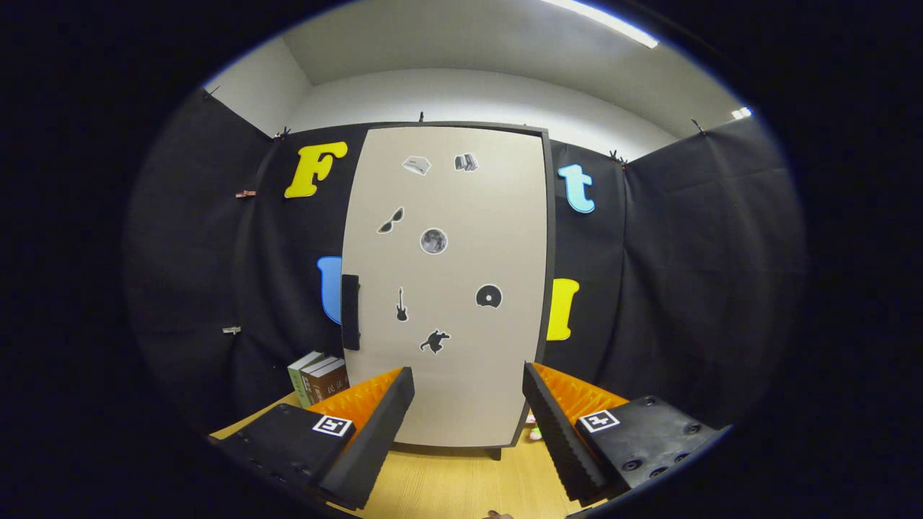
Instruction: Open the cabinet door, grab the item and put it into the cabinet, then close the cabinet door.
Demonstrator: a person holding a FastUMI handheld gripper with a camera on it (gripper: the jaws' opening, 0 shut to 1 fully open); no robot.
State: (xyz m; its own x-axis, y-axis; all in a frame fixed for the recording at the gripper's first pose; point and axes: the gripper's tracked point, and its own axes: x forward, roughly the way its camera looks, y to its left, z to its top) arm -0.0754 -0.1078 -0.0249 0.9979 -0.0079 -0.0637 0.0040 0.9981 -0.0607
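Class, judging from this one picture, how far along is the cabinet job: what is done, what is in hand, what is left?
Nothing looks done: the cabinet door is shut. In hand: the gripper faces the door, jaws open and empty, the door handle beyond them. Left: open the door, fetch the item, perhaps one of the books beside the cabinet, put it in, close up.

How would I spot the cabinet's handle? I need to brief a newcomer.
Beyond the open gripper stands a tall beige cabinet door dotted with small stickers. The handle is the dark upright bar on its edge nearest the books, halfway up.
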